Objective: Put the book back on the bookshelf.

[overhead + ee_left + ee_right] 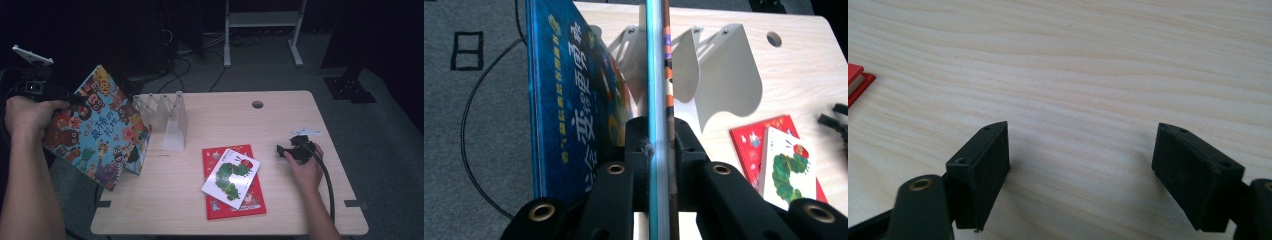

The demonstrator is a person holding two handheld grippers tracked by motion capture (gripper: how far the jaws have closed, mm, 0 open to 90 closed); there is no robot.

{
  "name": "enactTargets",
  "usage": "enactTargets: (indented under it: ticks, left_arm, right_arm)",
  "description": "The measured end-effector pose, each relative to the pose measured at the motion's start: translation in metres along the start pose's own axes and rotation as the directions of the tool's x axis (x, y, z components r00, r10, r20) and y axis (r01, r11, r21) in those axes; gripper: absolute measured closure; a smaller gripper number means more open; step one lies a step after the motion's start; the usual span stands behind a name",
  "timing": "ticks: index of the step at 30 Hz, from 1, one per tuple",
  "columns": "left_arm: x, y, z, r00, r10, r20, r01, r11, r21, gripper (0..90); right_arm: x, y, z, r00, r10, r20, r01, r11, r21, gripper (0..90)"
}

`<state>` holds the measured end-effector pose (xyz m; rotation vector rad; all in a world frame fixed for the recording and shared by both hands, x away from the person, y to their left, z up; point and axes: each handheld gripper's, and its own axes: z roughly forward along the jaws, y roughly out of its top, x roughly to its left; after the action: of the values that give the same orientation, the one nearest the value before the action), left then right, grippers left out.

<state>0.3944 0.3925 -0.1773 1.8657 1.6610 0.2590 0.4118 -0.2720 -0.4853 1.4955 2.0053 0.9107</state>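
Left gripper view has the left tool (659,145) clenched on a picture book's (658,75) edge; high view adds its monster cover and the right tool (292,149), released, on the tabletop (295,115).

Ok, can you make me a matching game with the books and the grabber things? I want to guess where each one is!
Things:
1. monster book
2. caterpillar book
3. red book
4. right gripper

Where or how:
A. flat on the table, under another book
B. open, over bare wood
C. held up, clamped in the left gripper
D. lying on top of another book

Pairs: 1-C, 2-D, 3-A, 4-B
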Motion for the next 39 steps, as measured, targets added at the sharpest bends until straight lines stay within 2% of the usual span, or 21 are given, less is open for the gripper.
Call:
enactTargets:
  ticks: [3,13,21,30,36,39]
  left_arm:
    - [0.0,0.001,0.01,0.9996,-0.025,-0.015,0.024,0.9996,-0.016,80.6]
    - [0.0,0.004,0.037,0.9971,-0.054,-0.054,0.052,0.998,-0.037,80.4]
    - [-0.012,0.009,0.049,0.9957,-0.028,-0.089,0.025,0.9991,-0.035,80.1]
    - [-0.017,0.006,0.061,0.994,-0.019,-0.108,0.015,0.9992,-0.038,80.1]
    - [-0.019,0.005,0.075,0.9922,-0.004,-0.125,0.001,0.9998,-0.021,80.1]
    - [-0.02,0.002,0.086,0.992,-0.009,-0.126,0.007,0.9998,-0.016,80.1]
  right_arm:
    - [0.0,0.0,0.0,1.0,0.0,0.0,0.0,1.0,0.0,21.7]
    - [0.0,0.0,0.0,1.0,0.0,0.0,0.0,1.0,0.0,21.8]
    - [0.0,0.0,0.0,1.0,0.0,0.0,0.0,1.0,0.0,21.8]
    - [0.0,0.0,0.0,1.0,0.0,0.0,0.0,1.0,0.0,21.8]
    - [0.0,0.0,0.0,1.0,0.0,0.001,0.0,1.0,-0.002,21.8]
    - [0.0,0.0,0.0,1.0,0.0,0.0,0.0,1.0,0.0,21.8]
